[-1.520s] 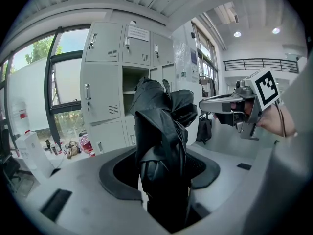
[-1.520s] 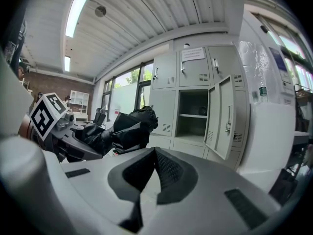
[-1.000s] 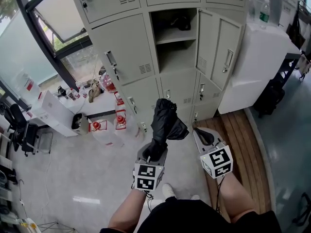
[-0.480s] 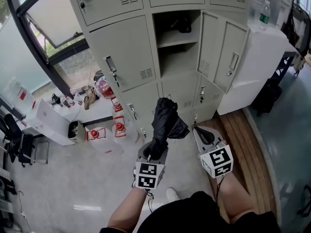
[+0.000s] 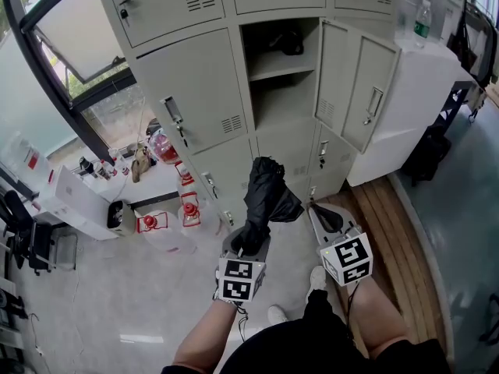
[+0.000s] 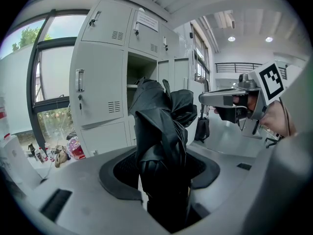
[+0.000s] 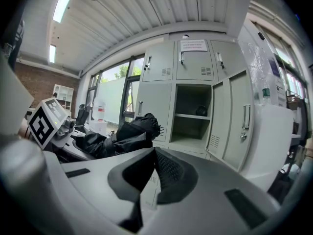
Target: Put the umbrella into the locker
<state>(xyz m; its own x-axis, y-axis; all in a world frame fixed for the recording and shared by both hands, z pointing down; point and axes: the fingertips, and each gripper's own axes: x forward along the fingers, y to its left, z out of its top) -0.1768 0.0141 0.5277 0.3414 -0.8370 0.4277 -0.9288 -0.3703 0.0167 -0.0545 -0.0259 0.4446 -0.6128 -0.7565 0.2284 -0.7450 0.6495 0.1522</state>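
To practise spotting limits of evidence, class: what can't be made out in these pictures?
- Handle of the umbrella: left gripper view, buried between the left gripper's jaws and the fabric.
- The dark thing on the locker shelf: head view, too small and shadowed to identify.
- The notice on the locker: right gripper view, print too small to read.

Everything is lit brightly by daylight from the window (image 5: 74, 33) and ceiling lamps (image 6: 231, 38); edges are bent by wide-angle distortion.

The pale grey speckled floor (image 5: 117, 302) carries the grey metal locker bank (image 5: 203, 84). Clear plastic jugs with red caps (image 5: 156, 234) stand left of its foot, and brown wooden planking (image 5: 390, 216) runs to its right. Its open compartment's shelf (image 5: 281, 65) bears a dark object (image 5: 290, 44).
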